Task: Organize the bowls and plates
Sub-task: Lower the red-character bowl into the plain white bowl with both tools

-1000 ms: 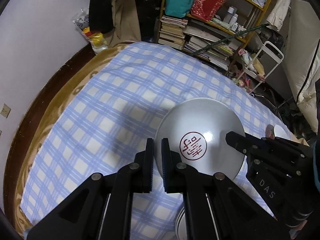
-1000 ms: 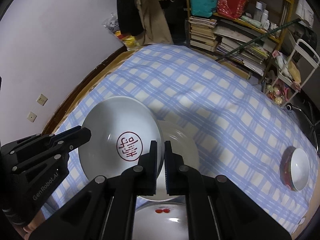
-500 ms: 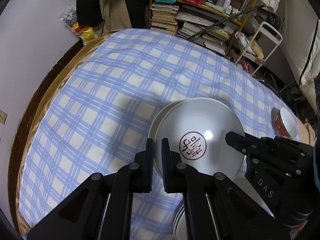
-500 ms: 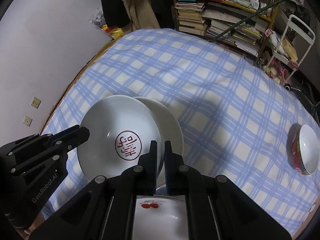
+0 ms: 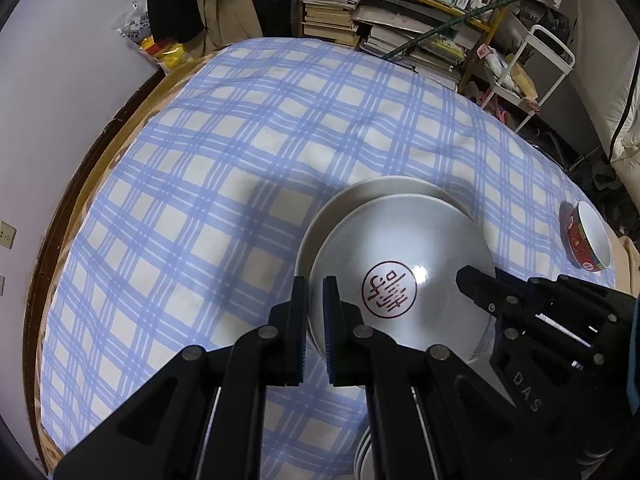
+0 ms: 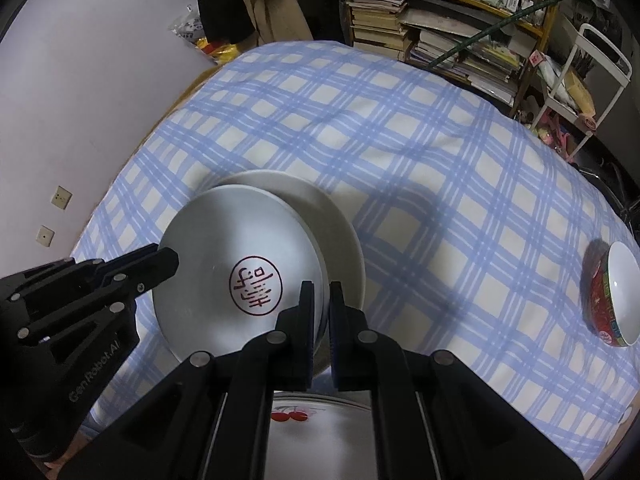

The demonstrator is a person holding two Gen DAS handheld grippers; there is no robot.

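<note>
Both grippers, left gripper and right gripper, pinched one stamped plate over one plain plate; one red bowl sat at three o'clock.

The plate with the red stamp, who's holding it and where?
Both grippers: the left gripper pinches the stamped plate at its left rim, the right gripper at its right rim.

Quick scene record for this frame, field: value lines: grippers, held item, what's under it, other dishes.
left gripper: shut on stamped plate, its left rim
right gripper: shut on stamped plate, its right rim
stamped plate: white, red round stamp in centre, held by both grippers
plain plate: white, on the checked cloth, beneath stamped plate, offset; contact unclear
bowl: red outside, white inside, far right on cloth
cherry plate: near edge, partly hidden by right gripper
</note>
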